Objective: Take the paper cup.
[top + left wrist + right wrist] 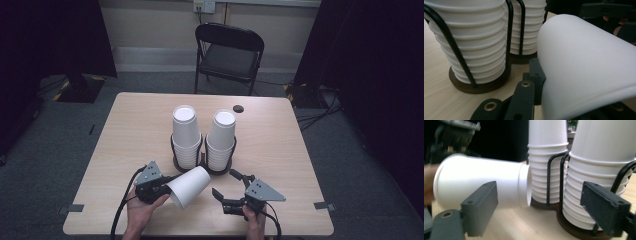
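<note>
In the high view the left tool [167,192] sits at about seven o'clock on the table [125,130], clamped on a single white paper cup [189,186]. The cup lies on its side, above the table, its closed bottom aimed toward one o'clock at the two cup stacks. The left stack [185,135] and the right stack [221,139] stand upside down in black wire holders near the table's centre, side by side. The right tool [225,189] waits at about five o'clock, jaws spread wide with nothing between them, just short of the right stack's holder. A black folding chair [227,52] stands beyond the table at twelve o'clock, and a small dark disc [238,108] lies near the far edge.

In the left gripper view the cup [586,67] takes up the right half, its wall pressed against the dark pad at six o'clock (the grip is firm, at the cup's rim end). The ribbed stacks [474,45] in their wire holder [507,37] stand at ten o'clock on a dark round base.

In the right gripper view both jaws stand far apart at seven and four o'clock, empty. Between them, farther off, the cup [481,182] lies level at nine o'clock, its bottom close to the nearer stack [547,165]; whether they touch I cannot tell. The other stack [599,170] rises at two o'clock.
</note>
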Available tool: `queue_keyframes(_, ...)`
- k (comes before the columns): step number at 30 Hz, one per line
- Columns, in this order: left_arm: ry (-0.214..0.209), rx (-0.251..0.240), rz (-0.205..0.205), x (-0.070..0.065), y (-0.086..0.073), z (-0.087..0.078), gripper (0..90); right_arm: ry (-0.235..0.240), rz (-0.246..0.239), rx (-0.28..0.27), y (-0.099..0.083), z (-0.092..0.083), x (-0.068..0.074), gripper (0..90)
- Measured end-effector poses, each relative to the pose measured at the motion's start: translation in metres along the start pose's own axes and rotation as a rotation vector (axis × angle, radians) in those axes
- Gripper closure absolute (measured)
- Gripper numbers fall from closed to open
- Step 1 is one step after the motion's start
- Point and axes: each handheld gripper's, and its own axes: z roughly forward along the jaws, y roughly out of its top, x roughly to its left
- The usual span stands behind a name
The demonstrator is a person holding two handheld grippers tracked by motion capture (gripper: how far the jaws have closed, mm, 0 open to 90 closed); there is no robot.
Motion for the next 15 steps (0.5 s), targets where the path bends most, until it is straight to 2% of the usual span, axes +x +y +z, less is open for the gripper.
queue_keyframes(1, -0.004, 0.014, -0.001, 0.001, 0.001, 0.0, 86.5, -0.007, -0.015, 0.01, 0.0, 0.0, 0.001, 15.1)
queue_keyframes(2, -0.015, 0.039, -0.004, 0.002, 0.003, 0.0, 86.5, -0.005, -0.063, 0.031, -0.001, 0.001, 0.004, 15.3)
queue_keyframes(3, -0.015, 0.039, -0.004, 0.002, 0.003, 0.0, 86.5, -0.005, -0.063, 0.031, -0.001, 0.001, 0.004, 15.3)
queue_keyframes(5, -0.038, 0.08, -0.007, 0.003, 0.006, 0.002, 86.5, -0.002, -0.107, 0.058, -0.004, 0.002, 0.009, 15.3)
queue_keyframes(6, -0.038, 0.08, -0.007, 0.003, 0.006, 0.002, 86.6, -0.002, -0.107, 0.058, -0.004, 0.002, 0.009, 15.3)
queue_keyframes(7, -0.034, 0.118, -0.007, 0.003, 0.008, 0.004, 86.6, 0.003, -0.116, 0.069, -0.004, 0.003, 0.011, 15.3)
queue_keyframes(9, -0.036, 0.159, -0.003, 0.003, 0.013, 0.006, 86.6, 0.024, -0.153, 0.084, -0.006, 0.006, 0.016, 14.8)
queue_keyframes(10, -0.036, 0.159, -0.003, 0.003, 0.013, 0.006, 86.6, 0.024, -0.153, 0.084, -0.006, 0.006, 0.016, 14.8)
queue_keyframes(11, -0.046, 0.19, -0.004, 0.002, 0.017, 0.008, 86.6, 0.038, -0.178, 0.092, -0.007, 0.007, 0.017, 14.2)
queue_keyframes(15, -0.061, 0.231, -0.015, 0.002, 0.023, 0.011, 86.6, 0.024, -0.216, 0.108, -0.009, 0.011, 0.021, 12.6)
